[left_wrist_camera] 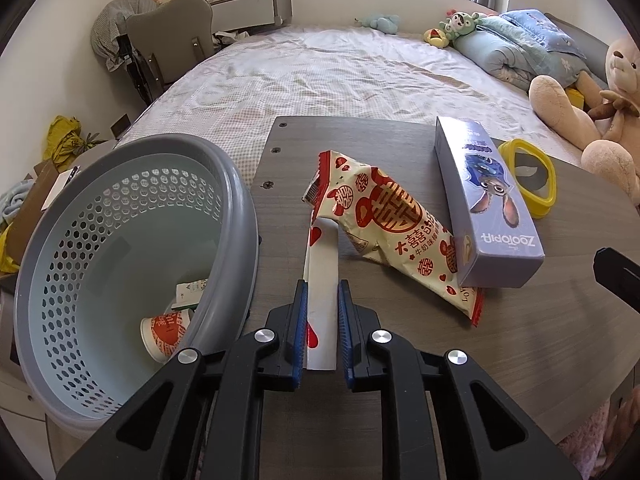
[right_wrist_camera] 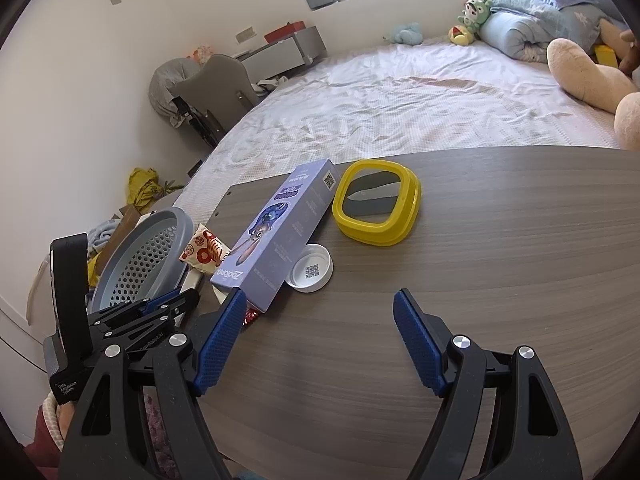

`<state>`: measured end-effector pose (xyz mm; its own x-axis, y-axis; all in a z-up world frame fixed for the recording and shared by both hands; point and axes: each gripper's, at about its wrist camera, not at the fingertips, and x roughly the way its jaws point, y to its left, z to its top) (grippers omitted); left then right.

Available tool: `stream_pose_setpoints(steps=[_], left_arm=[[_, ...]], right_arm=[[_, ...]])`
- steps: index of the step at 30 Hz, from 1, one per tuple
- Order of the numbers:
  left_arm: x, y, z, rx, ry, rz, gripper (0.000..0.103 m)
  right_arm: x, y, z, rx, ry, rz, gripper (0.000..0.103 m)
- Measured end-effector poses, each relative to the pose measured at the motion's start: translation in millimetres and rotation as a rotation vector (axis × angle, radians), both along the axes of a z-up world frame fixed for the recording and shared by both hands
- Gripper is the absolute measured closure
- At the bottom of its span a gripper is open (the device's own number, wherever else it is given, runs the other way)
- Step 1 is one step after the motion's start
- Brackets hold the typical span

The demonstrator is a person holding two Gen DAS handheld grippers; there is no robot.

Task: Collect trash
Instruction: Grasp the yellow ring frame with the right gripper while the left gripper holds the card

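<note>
Black-and-blue, the left gripper [left_wrist_camera: 322, 292] sat closest to its camera, jaws clamped on a white paper strip with red hearts [left_wrist_camera: 320, 276] that lay on the grey wood-grain counter [left_wrist_camera: 520, 340] beside one crumpled cream-and-red snack wrapper [left_wrist_camera: 394, 236]. Only the left wrist view looked into the grey perforated plastic basket [left_wrist_camera: 132, 240] at the counter's left edge, where one orange-and-white paper cup [left_wrist_camera: 166, 336] and a scrap of printed paper [left_wrist_camera: 190, 292] lay at the bottom. Only the right wrist view showed one white round lid with a QR code [right_wrist_camera: 312, 268] tucked against the lavender Zootopia carton [right_wrist_camera: 280, 236]. Both views showed the single carton and one yellow-framed square mirror [right_wrist_camera: 376, 204]. In its own view the right gripper [right_wrist_camera: 320, 308] hung above bare counter, jaws spread wide with nothing between them.
</note>
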<state>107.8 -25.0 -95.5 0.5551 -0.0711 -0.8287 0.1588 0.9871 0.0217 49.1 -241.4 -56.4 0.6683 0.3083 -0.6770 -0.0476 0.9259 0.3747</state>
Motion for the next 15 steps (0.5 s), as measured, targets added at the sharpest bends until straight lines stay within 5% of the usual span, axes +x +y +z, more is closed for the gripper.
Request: stream_pose_setpoints(steps=[15], left_arm=[[-37,19,26,-0.047,-0.029,0.012,0.089]], right_arm=[[2,-10,-9,-0.048,0.020,-0.035,0.029]])
